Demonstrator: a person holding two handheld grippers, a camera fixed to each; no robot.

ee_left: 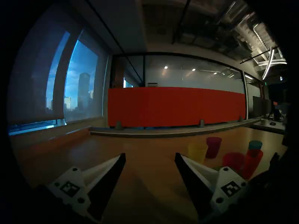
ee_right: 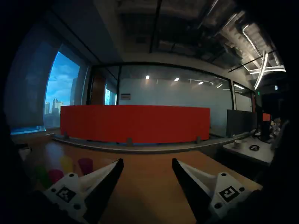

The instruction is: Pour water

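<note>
The left gripper (ee_left: 149,159) hovers over the wooden table (ee_left: 149,149), its fingers spread wide with nothing between them. Ahead and to its right, upright on the table, stand a yellow cup (ee_left: 197,152); a magenta cup (ee_left: 213,146) just behind it; a red cup (ee_left: 233,161) nearer the finger; and a teal cup (ee_left: 255,144) above an orange cup (ee_left: 254,160) (stacked or merely behind, the dim light does not tell). The right gripper (ee_right: 146,164) is likewise spread apart and empty. In the right gripper view the yellow cup and magenta cup sit low at the left, beside its left finger; a red partition (ee_right: 134,123) runs along the table's far edge.
</note>
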